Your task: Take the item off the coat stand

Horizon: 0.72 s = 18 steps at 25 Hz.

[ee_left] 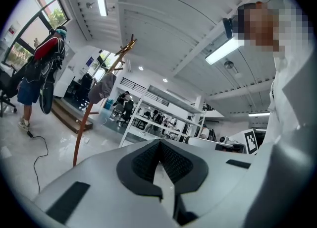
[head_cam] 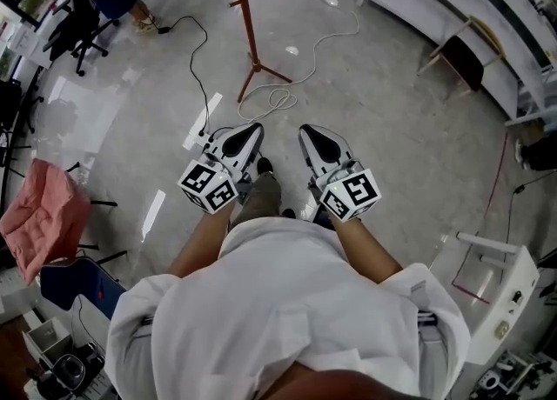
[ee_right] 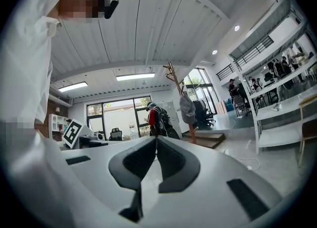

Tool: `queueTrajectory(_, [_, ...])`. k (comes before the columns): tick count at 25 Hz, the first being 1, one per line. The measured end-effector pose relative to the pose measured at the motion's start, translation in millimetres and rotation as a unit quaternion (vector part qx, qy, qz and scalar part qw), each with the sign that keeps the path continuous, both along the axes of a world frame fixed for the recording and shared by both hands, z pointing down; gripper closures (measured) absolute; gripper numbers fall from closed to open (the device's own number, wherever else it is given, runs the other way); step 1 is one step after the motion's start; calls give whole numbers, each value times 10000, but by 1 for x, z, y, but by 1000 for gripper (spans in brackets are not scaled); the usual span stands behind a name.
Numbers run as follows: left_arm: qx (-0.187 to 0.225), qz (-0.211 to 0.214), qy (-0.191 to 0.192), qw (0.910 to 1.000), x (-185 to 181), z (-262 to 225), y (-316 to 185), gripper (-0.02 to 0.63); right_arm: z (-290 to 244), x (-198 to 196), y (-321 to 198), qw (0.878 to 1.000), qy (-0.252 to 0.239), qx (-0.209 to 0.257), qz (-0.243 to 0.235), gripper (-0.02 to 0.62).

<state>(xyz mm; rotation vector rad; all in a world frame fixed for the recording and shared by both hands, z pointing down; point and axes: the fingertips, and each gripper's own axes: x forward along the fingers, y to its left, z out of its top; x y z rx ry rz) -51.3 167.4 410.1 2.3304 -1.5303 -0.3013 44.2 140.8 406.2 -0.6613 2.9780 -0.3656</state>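
A red-brown coat stand rises from the floor ahead of me. Its curved pole also shows in the left gripper view. A grey cap hangs on one of its upper pegs, and the right gripper view shows that cap in the distance. Both grippers are held close to my body, well short of the stand. My left gripper is shut, its dark pads meeting with nothing between them. My right gripper is shut and empty too, with its pads closed together.
A white cable and a black cable with a power strip lie on the floor near the stand's feet. White shelving runs along the right. A pink cloth hangs at left, and a person with a backpack stands far off.
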Motion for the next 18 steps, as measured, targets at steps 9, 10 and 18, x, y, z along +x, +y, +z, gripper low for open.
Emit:
queueTrajectory(9, [85, 20, 182, 9998, -59, 4, -95, 594, 3, -60, -84, 9994, 321, 76, -114, 569])
queueTrajectory(10, [99, 23, 219, 9997, -65, 3, -106, 594, 2, -67, -94, 9992, 359, 104, -121, 569])
queueTrajectory(18, [202, 174, 246, 9993, -115, -9, -181, 594, -4, -125, -175, 9989, 443, 108, -61, 570])
